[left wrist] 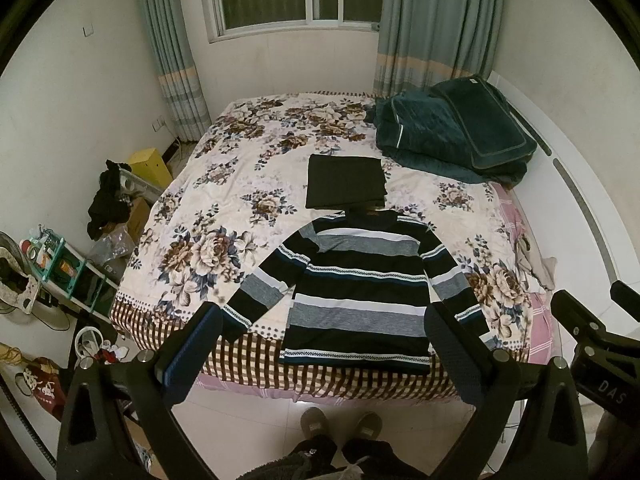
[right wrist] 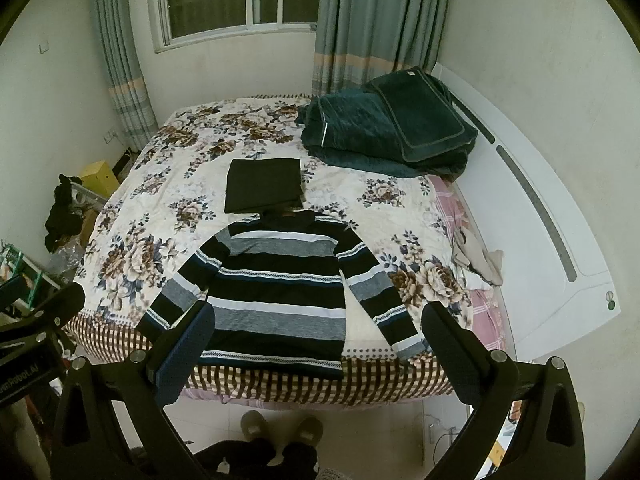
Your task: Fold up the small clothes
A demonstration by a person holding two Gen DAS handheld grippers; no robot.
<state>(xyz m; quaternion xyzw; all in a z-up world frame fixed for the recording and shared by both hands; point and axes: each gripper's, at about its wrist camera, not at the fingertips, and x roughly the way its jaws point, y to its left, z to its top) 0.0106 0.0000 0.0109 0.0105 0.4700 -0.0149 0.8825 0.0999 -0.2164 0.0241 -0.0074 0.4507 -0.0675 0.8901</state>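
A striped black, grey and white sweater (left wrist: 358,292) (right wrist: 276,296) lies flat near the bed's front edge, both sleeves spread out and downward. Behind its collar sits a folded black garment (left wrist: 346,181) (right wrist: 263,185). My left gripper (left wrist: 326,330) hovers above the bed's front edge, open, its fingers framing the sweater's hem with nothing between them. My right gripper (right wrist: 320,330) is likewise open and empty, above the hem and the right sleeve. The right gripper's body shows at the right edge of the left wrist view.
The bed's floral cover (left wrist: 224,208) (right wrist: 160,216) has a checked border. A dark green quilt pile (left wrist: 452,136) (right wrist: 388,128) sits at the back right, beige cloth (right wrist: 476,258) at the right edge. Cluttered shelves and boxes (left wrist: 60,264) stand left. A person's slippered feet (left wrist: 340,426) are below.
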